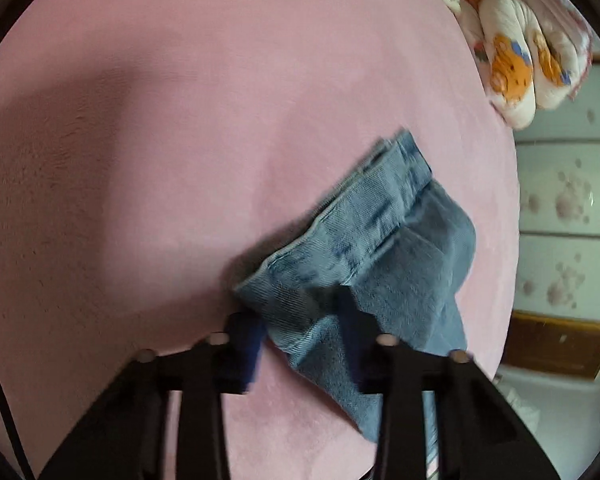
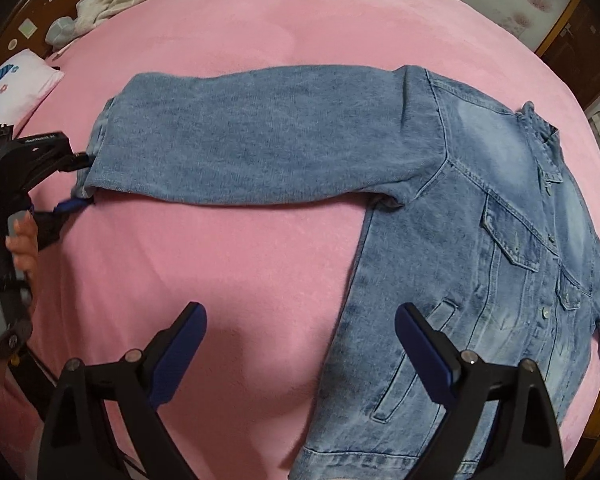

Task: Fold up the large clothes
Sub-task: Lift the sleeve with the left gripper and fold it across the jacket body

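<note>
Denim jacket (image 2: 480,240) lay flat on a pink bedspread (image 2: 220,280), sleeve (image 2: 240,140) stretched sideways toward the left gripper (image 2: 80,180), which pinched its cuff (image 1: 320,272); the right gripper (image 2: 300,344) hovered wide open.

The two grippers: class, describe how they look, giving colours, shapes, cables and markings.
Both are black, with two wedge-shaped fingers lined with blue pads. The right gripper shows round silver fasteners on its finger bases. The left gripper, seen from the right wrist view, has small white lettering, too small to read, on its black body. A thin black cable runs beside it.
</note>
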